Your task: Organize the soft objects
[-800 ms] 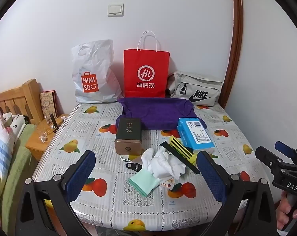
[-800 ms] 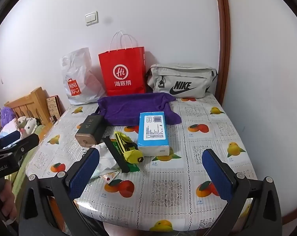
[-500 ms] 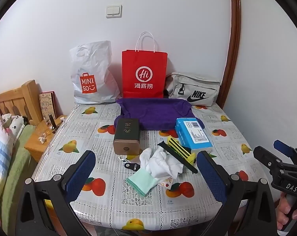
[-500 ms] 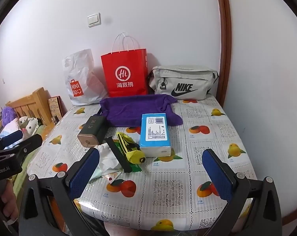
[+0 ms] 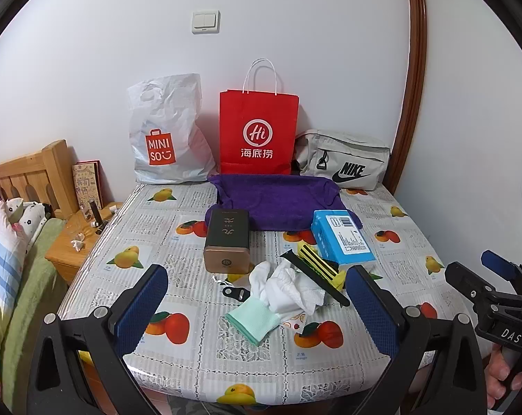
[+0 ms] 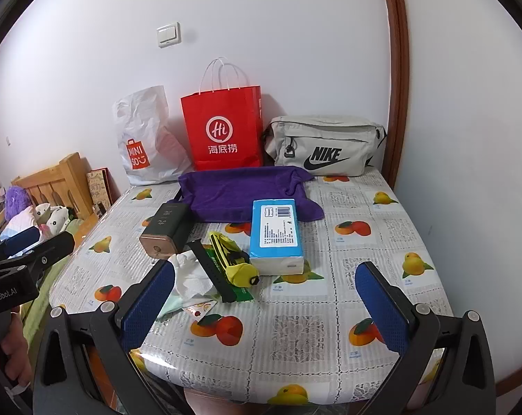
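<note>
A purple towel (image 5: 278, 202) (image 6: 241, 195) lies at the back of the table. A white glove with a green cuff (image 5: 271, 297) lies crumpled near the front, also in the right wrist view (image 6: 191, 278). A blue tissue pack (image 5: 342, 237) (image 6: 276, 233) and a yellow folded pouch (image 5: 321, 266) (image 6: 235, 263) lie beside it. My left gripper (image 5: 257, 307) is open and empty, above the front edge, short of the glove. My right gripper (image 6: 266, 306) is open and empty, short of the tissue pack.
A dark box with a gold end (image 5: 228, 243), a black strap (image 6: 214, 271), a white Miniso bag (image 5: 165, 145), a red paper bag (image 5: 257, 133) and a grey Nike bag (image 5: 345, 164) stand on the fruit-print table (image 5: 191, 342). A bed and nightstand (image 5: 74, 242) are left.
Both grippers have drawn back and risen slightly; the table items sit lower and a bit farther in both views. Nothing was touched or moved.
</note>
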{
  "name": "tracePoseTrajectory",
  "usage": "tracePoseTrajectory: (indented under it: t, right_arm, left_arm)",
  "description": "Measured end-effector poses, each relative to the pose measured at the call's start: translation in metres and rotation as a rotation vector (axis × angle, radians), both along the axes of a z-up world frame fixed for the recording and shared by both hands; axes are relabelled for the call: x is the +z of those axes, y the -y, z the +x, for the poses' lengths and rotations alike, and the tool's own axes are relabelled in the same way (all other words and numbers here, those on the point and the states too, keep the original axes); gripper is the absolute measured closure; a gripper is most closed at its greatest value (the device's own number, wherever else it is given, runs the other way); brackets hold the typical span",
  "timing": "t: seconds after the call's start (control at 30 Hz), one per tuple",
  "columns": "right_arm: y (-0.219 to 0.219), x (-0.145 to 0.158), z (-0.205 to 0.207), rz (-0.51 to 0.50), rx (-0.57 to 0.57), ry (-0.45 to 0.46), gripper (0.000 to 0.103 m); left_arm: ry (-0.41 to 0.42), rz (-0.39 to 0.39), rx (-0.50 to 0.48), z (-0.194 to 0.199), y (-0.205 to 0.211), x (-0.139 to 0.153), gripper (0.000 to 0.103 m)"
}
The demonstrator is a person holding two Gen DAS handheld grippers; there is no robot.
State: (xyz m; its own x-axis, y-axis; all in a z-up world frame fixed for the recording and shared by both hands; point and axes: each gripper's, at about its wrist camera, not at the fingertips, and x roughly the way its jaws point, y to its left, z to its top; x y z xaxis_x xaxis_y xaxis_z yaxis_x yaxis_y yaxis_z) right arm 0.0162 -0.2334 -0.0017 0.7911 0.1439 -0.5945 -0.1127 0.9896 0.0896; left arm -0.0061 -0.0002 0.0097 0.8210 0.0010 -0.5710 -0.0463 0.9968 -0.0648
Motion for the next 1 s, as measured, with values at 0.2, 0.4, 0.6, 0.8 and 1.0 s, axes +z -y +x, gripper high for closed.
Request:
tracePoseTrajectory:
  t: [0.2, 0.4, 0.6, 0.8, 1.0]
  right_arm:
    - [-0.002, 0.002, -0.002, 0.000, 0.003, 0.006, 0.000]
    - [-0.006, 0.001, -0.006, 0.002, 0.008, 0.011, 0.000]
    - [-0.008, 0.003, -0.009, -0.001, 0.014, 0.020, 0.000]
    - [-0.008, 0.004, -0.011, 0.004, 0.014, 0.023, 0.000]
    - [-0.009, 0.005, -0.013, 0.003, 0.016, 0.026, 0.000]
  left_arm:
    - [0.001, -0.002, -0.002, -0.001, -0.001, 0.000, 0.000]
    - [0.002, -0.002, -0.003, -0.001, -0.001, 0.000, 0.000]
    - [0.001, -0.005, -0.001, -0.002, -0.002, 0.002, 0.000]
    - [0.002, -0.001, 0.003, -0.002, -0.004, 0.005, 0.000]
    - [0.000, 0.002, 0.005, -0.004, -0.005, 0.006, 0.000]
